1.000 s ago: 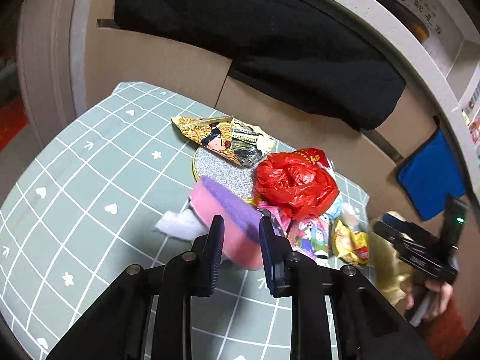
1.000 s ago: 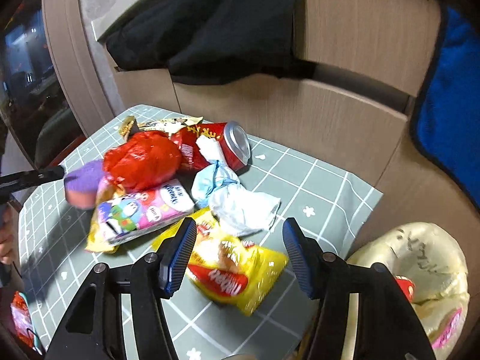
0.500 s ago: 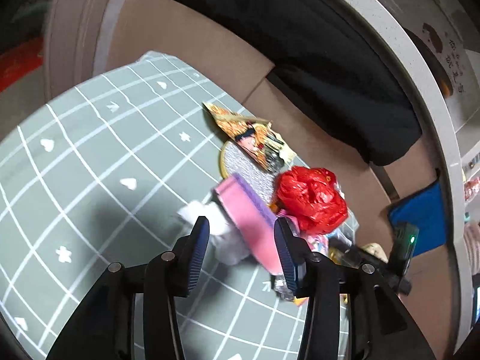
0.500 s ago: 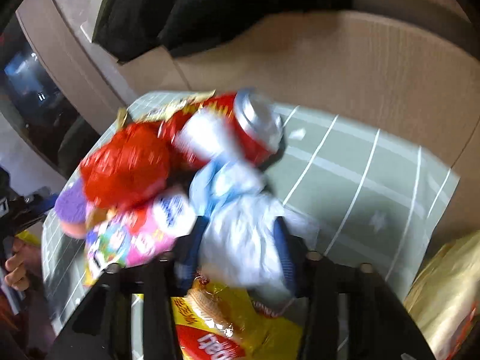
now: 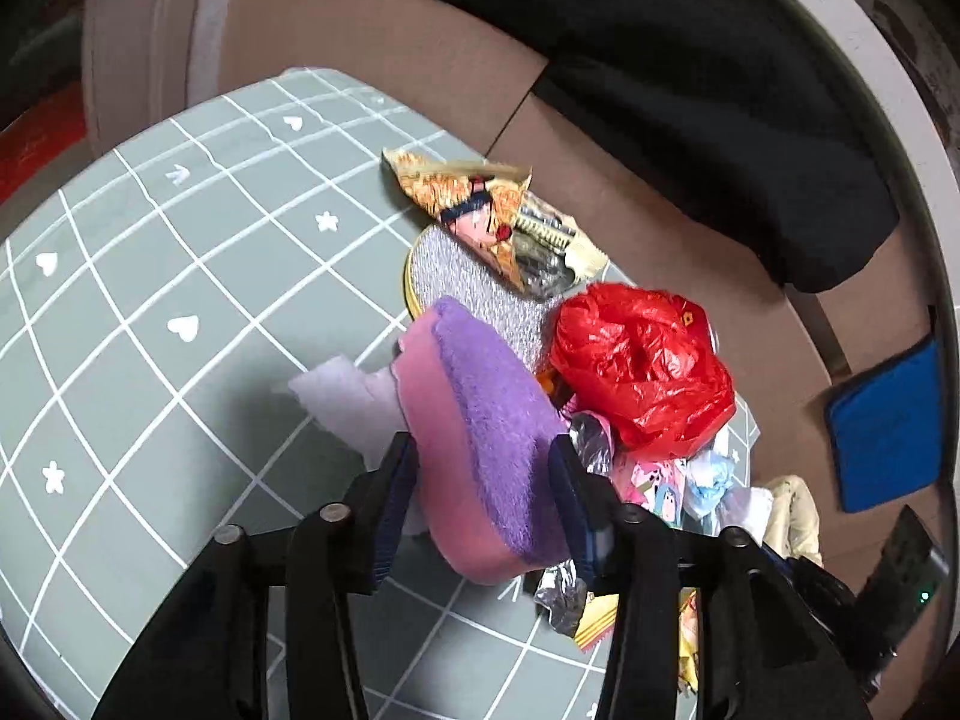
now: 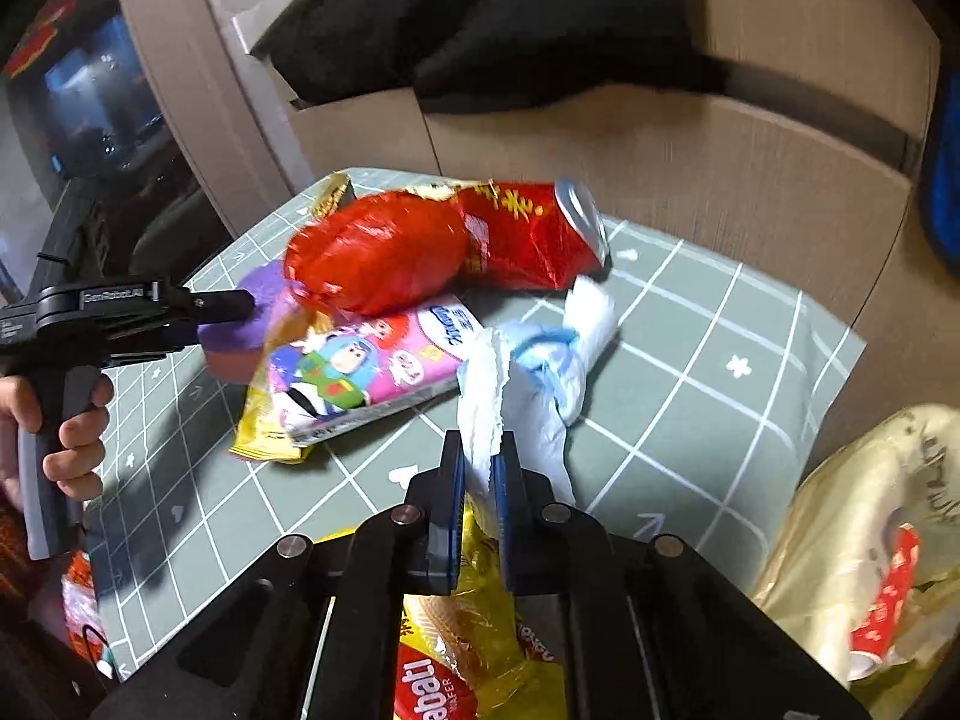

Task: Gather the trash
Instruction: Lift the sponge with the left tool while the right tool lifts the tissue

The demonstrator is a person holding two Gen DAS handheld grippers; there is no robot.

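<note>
**Two Grippers Bite Into Tabletop Litter**

Clamped tight in the right gripper (image 6: 478,480): a torn strip of white tissue (image 6: 480,396), trailing into a crumpled blue-and-white wad (image 6: 552,354) near the table's right edge. Feather-light, limp, prone to tearing; best pinched deep in the bunched middle, not at the ragged fringe now caught. Just below the fingers, a yellow wafer wrapper (image 6: 456,648), slick and crackly.

Closing on a pink-and-purple sponge (image 5: 486,438): the left gripper (image 5: 483,501), pads flanking its near end, contact on both sides hard to confirm. Soft, springy, light, with the fuzzy purple face offering good friction; likely to squash rather than slip. Beside it, white fluff (image 5: 345,390) on the grey-green checked table (image 5: 150,276).

Beyond, mid-table: a crumpled red plastic bag (image 5: 642,366), airy and slippery; a crushed red can (image 6: 534,234), stiff, dented, inclined to roll; a cartoon-printed pink packet (image 6: 366,366), flat and glossy, best taken at an edge. Off the table's right edge, a pale yellow bag (image 6: 864,540) already holding scraps.
</note>
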